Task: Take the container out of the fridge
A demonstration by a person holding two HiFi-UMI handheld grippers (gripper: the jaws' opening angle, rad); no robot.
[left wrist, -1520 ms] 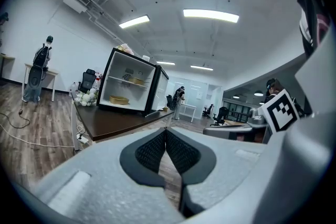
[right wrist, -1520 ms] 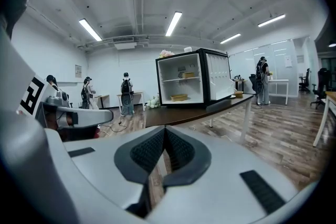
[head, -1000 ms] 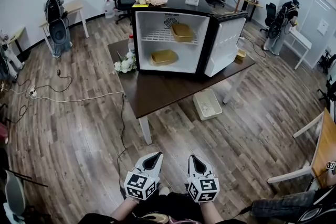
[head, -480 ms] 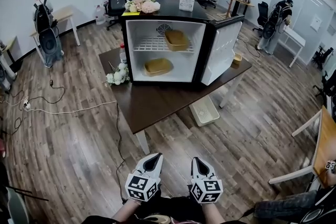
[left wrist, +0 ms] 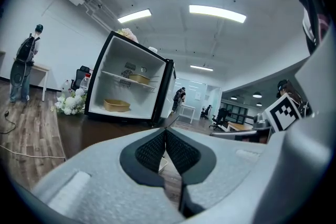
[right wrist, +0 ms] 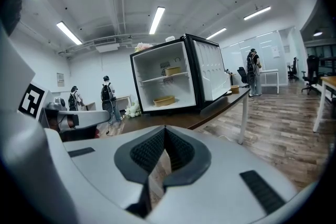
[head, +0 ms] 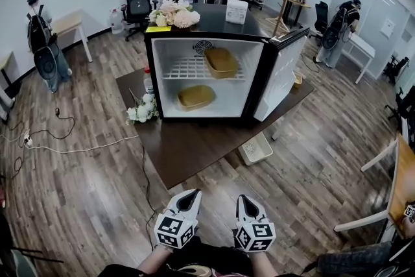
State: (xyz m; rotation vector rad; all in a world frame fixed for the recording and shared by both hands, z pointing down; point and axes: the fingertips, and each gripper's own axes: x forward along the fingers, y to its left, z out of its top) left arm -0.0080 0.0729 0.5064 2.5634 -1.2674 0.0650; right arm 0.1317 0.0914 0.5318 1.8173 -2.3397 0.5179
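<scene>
Two tan, shallow oval containers sit inside the open fridge [head: 150, 78]: the upper container [head: 221, 61] on the wire shelf [head: 185, 68] toward the right, the lower container [head: 196, 96] on the fridge floor near the middle. The task does not say which one is meant. The fridge stands on a dark table [head: 194, 149] with its door [head: 280, 78] swung wide to the right, so both are free to reach from the front.

Both look like thin-walled, empty or lightly filled trays, probably light and somewhat flexible rather than stiff, so a hard squeeze across the body could buckle them. The near rim looks like the best place to pinch, one jaw inside and one outside the wall. The lower container seems the easier pick, with clear headroom under the shelf; the upper one would need a level pull so it does not catch on the wires.

The left tongs [head: 192, 194] and right tongs [head: 240, 199] are closed with nothing between the jaws, held low near the body and well apart from the fridge.
</scene>
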